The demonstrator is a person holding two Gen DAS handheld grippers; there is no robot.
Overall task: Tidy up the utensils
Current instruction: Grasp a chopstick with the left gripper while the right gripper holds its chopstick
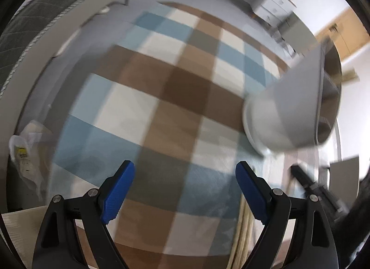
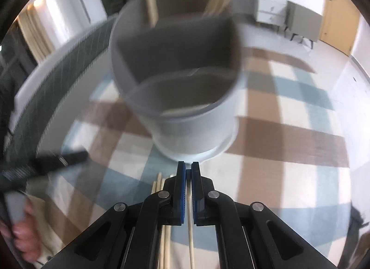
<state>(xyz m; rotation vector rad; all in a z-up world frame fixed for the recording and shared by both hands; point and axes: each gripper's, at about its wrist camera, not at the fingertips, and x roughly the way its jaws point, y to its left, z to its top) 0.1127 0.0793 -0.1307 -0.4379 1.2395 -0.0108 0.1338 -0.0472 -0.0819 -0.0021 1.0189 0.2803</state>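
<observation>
The right claw (image 2: 188, 167) is pinched shut on one thin wooden chopstick (image 2: 190, 227). The stick's long side runs straight back under the claw. More chopsticks (image 2: 161, 199) lie just beside it on the checked cloth (image 2: 289, 135). Right ahead stands the white utensil holder (image 2: 189, 130), with sticks already poking out the top. The left claw (image 1: 185, 172) is wide and empty, with the holder off to its right.

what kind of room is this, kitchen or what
Probably a home living or dining space, not clearly a kitchen: a table with a checked tablecloth holding a white utensil holder, a white chest of drawers against the wall, and a wooden door.
</observation>
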